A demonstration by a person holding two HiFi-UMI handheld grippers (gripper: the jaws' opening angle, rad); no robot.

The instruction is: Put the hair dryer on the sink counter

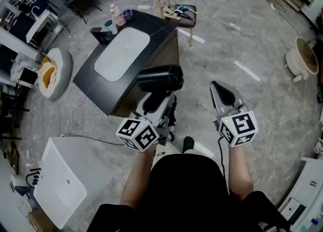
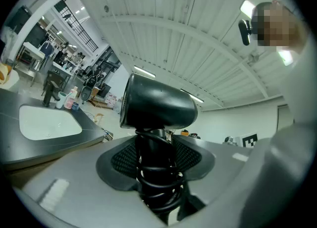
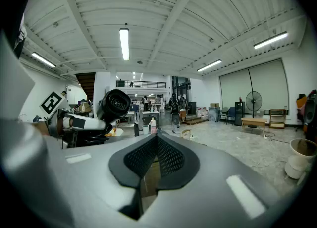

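One hair dryer, clamped by the left gripper; one sink counter.

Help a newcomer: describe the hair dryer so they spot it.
Find the sink counter with the white basin. Beside its near end, the left tongs grip the hair dryer. Only it has a black barrel and cord-wrapped handle; the right tongs are empty.
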